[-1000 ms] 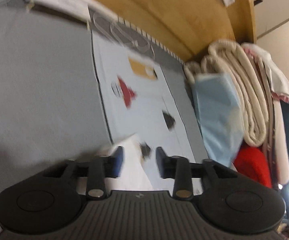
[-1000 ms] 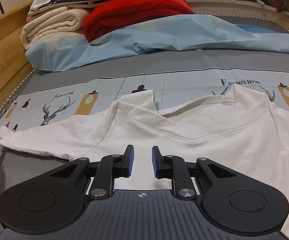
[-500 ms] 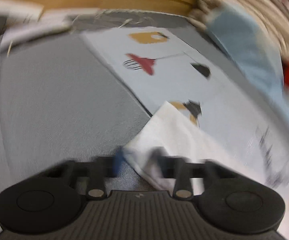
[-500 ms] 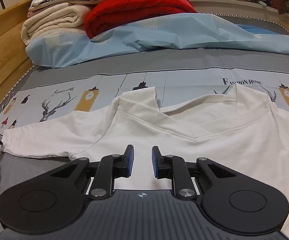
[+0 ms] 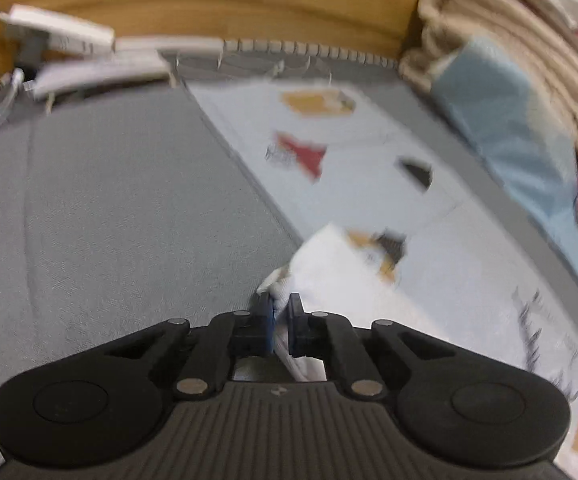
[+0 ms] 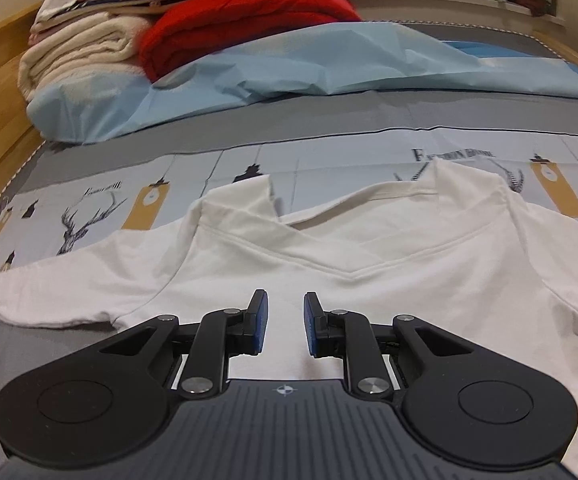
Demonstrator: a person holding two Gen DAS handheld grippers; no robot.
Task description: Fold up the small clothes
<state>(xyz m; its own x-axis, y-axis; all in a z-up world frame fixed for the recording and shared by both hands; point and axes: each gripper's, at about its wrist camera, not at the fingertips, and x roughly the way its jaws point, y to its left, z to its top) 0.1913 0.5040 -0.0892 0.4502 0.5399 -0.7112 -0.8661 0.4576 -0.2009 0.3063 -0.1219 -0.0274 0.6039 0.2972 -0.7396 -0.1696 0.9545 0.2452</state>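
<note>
Left gripper [image 5: 281, 312] jaws now clamped on shirt [image 6: 369, 264] sleeve, previously apart; right gripper [image 6: 285, 316] jaws stay apart above shirt.

Bare grey bedsheet [image 5: 121, 216] lies open at the left wrist frame's left; folded cream blankets [image 5: 521, 64] and red quilt [image 6: 245, 20] block the upper right

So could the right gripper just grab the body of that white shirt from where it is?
Probably yes. The right gripper is open and hangs right over the white shirt, which lies flat on the bed with nothing between them. The left gripper is pinching the sleeve end, well off to the side.
</note>
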